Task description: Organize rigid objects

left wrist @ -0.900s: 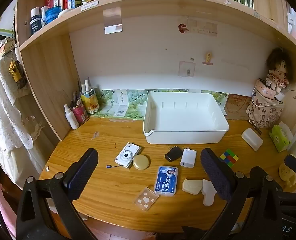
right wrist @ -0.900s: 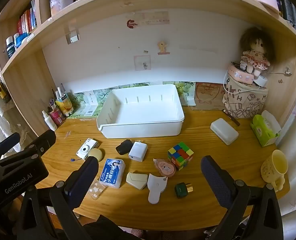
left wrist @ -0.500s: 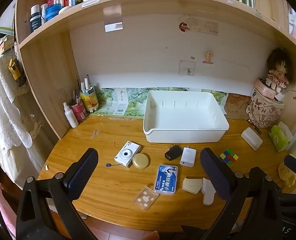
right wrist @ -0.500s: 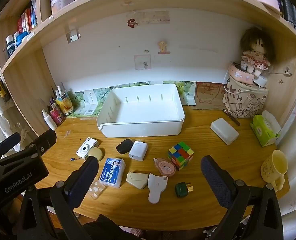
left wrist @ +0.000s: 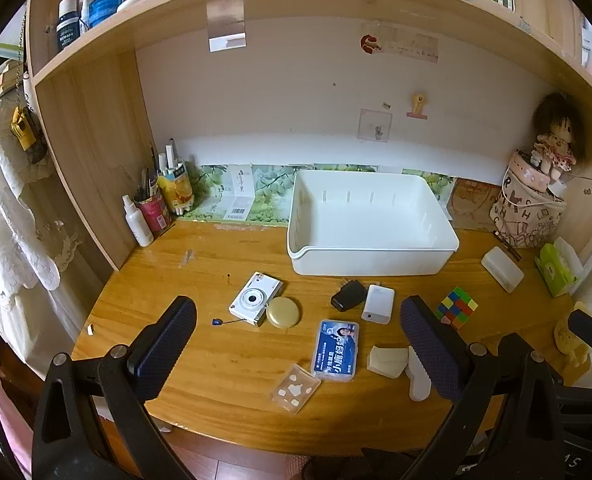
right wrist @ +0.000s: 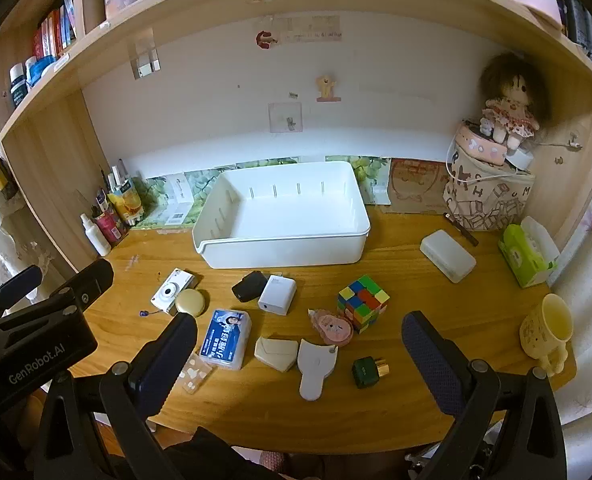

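Waiting on the counter, small rigid objects lie loose before an empty white bin

Nearest the bin's front wall sit a black adapter touching a white charger, with a white camera and round gold compact to the left, a colour cube to the right, and a blue-labelled case nearer the edge (label text unreadable). Left gripper and right gripper both hover over the counter's near edge, fingers spread wide, holding nothing
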`<action>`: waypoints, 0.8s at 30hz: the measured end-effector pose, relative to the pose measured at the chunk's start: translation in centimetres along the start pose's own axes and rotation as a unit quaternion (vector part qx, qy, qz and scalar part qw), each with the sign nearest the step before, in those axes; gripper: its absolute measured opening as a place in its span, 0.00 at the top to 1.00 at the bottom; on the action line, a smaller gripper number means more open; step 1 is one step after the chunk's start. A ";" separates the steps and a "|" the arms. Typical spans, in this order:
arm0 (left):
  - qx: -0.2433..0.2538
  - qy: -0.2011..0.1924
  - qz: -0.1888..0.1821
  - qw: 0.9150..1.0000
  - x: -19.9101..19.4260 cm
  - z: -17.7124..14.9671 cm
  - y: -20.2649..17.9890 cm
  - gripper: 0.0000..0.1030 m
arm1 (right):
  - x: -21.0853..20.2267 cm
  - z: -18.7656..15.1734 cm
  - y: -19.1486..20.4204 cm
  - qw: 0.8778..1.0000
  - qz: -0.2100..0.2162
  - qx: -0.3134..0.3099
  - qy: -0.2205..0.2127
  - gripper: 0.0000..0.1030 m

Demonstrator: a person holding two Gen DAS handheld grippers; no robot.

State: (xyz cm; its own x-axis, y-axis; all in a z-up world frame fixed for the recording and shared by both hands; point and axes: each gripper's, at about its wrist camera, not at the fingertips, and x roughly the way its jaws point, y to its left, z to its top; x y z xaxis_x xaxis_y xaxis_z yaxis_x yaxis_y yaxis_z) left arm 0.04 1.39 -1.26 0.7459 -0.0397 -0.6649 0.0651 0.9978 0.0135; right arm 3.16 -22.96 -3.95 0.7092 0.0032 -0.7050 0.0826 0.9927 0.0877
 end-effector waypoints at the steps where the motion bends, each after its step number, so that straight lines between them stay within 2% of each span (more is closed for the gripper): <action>1: 0.001 0.002 -0.002 1.000 0.1 0.0 0.2 0.02 | 0.0 -0.1 0.1 1.000 -0.002 0.000 0.001 0.00; 11: 0.023 0.013 -0.021 0.999 0.6 0.1 1.5 0.04 | -0.2 -0.8 1.7 1.000 -0.026 0.010 0.014 0.00; 17: 0.033 0.023 -0.047 0.998 1.3 0.0 2.6 0.04 | -0.4 -1.5 2.9 0.999 -0.043 0.024 0.017 0.00; 24: 0.046 0.054 -0.085 0.994 2.6 -0.3 2.8 0.04 | -0.6 -2.5 3.8 0.997 -0.057 0.046 0.024 0.00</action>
State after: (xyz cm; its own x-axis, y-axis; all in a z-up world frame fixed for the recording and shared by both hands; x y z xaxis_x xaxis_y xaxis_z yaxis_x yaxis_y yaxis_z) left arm 1.95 4.13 -3.16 0.6433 -0.1962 -0.7401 0.2486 0.9678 -0.0405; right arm 1.26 -18.87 -4.95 0.6575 -0.1020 -0.7465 0.2267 0.9717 0.0669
